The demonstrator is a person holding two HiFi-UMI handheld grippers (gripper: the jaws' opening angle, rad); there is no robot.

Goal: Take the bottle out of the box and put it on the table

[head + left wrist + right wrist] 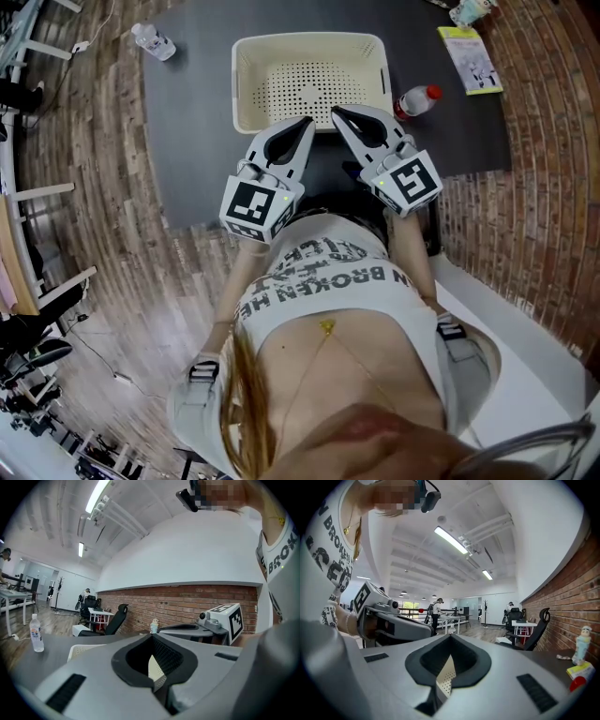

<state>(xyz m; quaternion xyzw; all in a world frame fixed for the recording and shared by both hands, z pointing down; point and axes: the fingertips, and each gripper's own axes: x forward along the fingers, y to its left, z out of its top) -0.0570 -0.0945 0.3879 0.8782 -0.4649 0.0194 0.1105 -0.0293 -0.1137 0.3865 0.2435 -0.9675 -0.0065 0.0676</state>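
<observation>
A cream perforated box (246, 89) stands on the dark table (197, 141) and looks empty. To its right, a clear bottle with a red cap (417, 100) lies on the table, outside the box. My left gripper (306, 123) and right gripper (336, 113) hang side by side just short of the box's near rim, both shut with nothing between the jaws. In the left gripper view the left gripper (157, 687) has its tips together, and the box (77, 650) shows beyond them. The right gripper view shows the right gripper (436, 693) shut and the bottle's red cap (577, 682) low at the right.
A second clear bottle (153, 41) stands near the table's far left corner. A yellow-green booklet (472, 58) and a small figurine (469, 9) sit at the far right. A brick wall runs along the right, and office chairs and desks stand beyond the table.
</observation>
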